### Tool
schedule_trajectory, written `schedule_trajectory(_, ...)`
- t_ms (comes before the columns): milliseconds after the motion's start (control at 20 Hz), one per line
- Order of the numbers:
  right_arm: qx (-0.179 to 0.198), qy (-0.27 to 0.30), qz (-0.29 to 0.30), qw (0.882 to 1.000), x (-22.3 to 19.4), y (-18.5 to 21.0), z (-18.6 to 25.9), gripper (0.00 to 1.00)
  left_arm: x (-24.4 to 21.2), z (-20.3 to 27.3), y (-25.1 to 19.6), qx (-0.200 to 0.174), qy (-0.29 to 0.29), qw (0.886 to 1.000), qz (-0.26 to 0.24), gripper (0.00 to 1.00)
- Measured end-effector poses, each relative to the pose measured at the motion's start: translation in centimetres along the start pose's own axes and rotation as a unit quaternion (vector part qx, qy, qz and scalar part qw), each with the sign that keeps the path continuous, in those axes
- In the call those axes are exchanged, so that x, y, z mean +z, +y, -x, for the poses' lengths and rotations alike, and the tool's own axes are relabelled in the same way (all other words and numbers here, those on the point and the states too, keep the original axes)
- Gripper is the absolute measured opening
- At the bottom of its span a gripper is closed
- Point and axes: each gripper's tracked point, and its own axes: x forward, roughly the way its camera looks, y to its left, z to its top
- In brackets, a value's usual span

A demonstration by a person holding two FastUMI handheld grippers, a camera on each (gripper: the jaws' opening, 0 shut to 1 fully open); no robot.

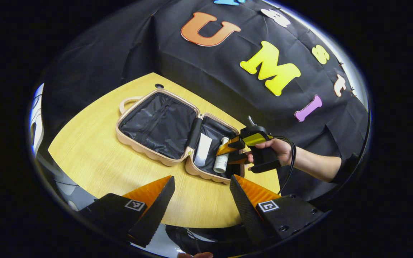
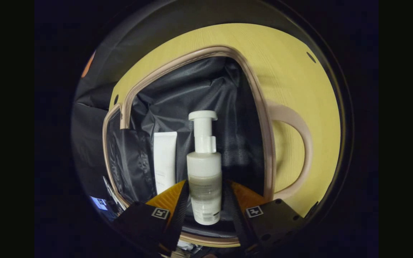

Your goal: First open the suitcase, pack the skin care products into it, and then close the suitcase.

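In the left gripper view, the suitcase (image 1: 176, 134) lies open flat on the wooden table (image 1: 95, 161), toward its far edge, both halves lined in black. A white tube (image 1: 203, 149) lies in the half nearer the table's right edge, just beside the hinge, and a white pump bottle (image 1: 221, 156) lies next to it. The right gripper (image 1: 228, 153), held by a hand (image 1: 276, 150), reaches into that half at the bottle. The left gripper (image 1: 202, 195) hangs over the table's near edge with its fingers spread apart, nothing between them.

In the right gripper view, the pump bottle (image 2: 204, 179) lies between the right gripper's (image 2: 204, 200) fingers; the left finger sits against its side, the right finger shows a thin gap, so I cannot tell whether it is clamped. The tube (image 2: 165, 161) lies just beside the bottle on the black lining. The suitcase's handle (image 2: 296, 143) rests on the table (image 2: 299, 89)
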Motion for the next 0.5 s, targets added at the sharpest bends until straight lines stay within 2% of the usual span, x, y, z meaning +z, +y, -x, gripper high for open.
schedule_trajectory(150,0.004,-0.02,0.014,1.0,-0.5,-0.6,2.3,0.67,1.2,-0.8,0.3,0.002,-0.01,1.0,0.003,0.98)
schedule_trajectory(300,0.029,-0.058,0.047,0.997,-1.4,-1.1,6.3,0.72,3.2,-1.9,1.7,0.005,-0.031,0.999,0.016,0.98)
schedule_trajectory(400,0.045,-0.111,0.088,0.989,-1.5,-2.1,9.4,0.73,5.5,-2.6,3.3,0.001,-0.056,0.998,0.039,0.98)
schedule_trajectory(500,0.058,-0.173,0.123,0.976,-1.7,-3.0,12.5,0.73,8.3,-3.5,6.1,-0.002,-0.09,0.993,0.077,0.98)
